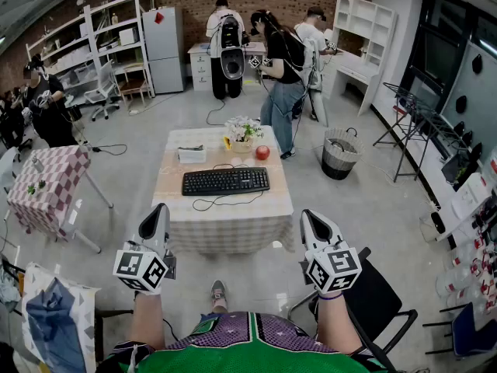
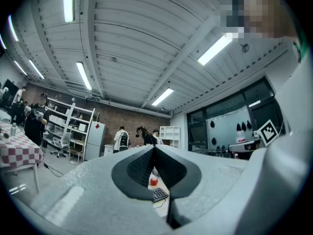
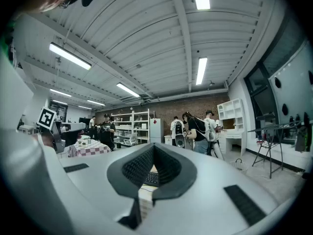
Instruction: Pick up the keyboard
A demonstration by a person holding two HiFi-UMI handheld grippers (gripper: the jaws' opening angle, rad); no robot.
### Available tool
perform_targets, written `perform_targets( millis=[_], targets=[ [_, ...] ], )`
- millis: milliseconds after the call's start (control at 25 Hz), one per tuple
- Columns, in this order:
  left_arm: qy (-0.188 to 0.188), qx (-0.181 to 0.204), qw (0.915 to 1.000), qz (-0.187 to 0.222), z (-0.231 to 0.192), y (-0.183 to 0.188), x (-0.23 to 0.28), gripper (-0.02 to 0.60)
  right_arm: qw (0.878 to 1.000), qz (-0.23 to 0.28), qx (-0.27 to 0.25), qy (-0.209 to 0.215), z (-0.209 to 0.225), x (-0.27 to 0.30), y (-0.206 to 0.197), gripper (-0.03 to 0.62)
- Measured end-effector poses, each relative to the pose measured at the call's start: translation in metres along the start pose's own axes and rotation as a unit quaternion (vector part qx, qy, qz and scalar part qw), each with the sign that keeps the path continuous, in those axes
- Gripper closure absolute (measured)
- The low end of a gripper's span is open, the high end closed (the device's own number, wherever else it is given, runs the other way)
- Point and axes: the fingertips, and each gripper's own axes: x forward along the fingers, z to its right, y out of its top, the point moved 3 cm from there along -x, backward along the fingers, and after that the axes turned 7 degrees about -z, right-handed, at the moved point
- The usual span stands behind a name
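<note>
1. Head view: looks steeply down on a low table [image 1: 233, 222] under a pale checked cloth, standing out ahead on the grey floor.
2. On that table, near its middle: the black keyboard [image 1: 226, 181], flat, long side across the picture, untouched, with its cable [image 1: 213, 203] looping over the cloth toward the near edge.
3. Behind the keyboard: a white box [image 1: 192, 155] at left, a pot of flowers [image 1: 243, 133] in the middle and a red apple [image 1: 262, 152] just right of the pot, all apart from the keyboard.
4. Left gripper [image 1: 161, 212]: held on the near side of the table, by its near left corner in the picture, well short of the keyboard, with jaws pressed together and nothing between them.
5. Right gripper [image 1: 308, 217]: held by the near right corner, likewise clear of the keyboard, with jaws closed tip to tip and empty.
6. Left gripper view: jaws shut along one line, with a sliver of the keyboard and the apple seen far off through the gap beneath.
7. Right gripper view: the same closed jaws, with part of the keyboard seen low behind them.
8. Elsewhere: a wicker basket [image 1: 339, 154] on the floor right of the table, a checked side table [image 1: 46, 185] at left, and several people [image 1: 283, 76] standing toward the far brick wall near white shelves [image 1: 116, 45].
</note>
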Motion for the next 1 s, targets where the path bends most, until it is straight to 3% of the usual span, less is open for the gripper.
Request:
perform_targets(
  millis=[240,520,720,1000],
  targets=[
    [-0.003,0.02,0.9996,-0.02,-0.004,-0.012,0.003,0.563,0.999,-0.001,0.034,0.016,-0.001,0.013,-0.002,0.594],
    [0.008,0.014,0.9991,-0.039,-0.018,-0.021,0.004,0.563,0.999,-0.012,0.033,0.016,-0.003,0.023,-0.009,0.594],
    [-0.015,-0.004,0.9989,-0.045,-0.021,-0.024,0.003,0.563,0.998,-0.021,0.035,0.052,-0.016,0.028,-0.011,0.595],
    [-0.002,0.001,0.9985,-0.055,-0.035,-0.031,0.009,0.563,0.998,-0.027,0.015,0.057,-0.024,0.043,-0.015,0.595]
  ],
)
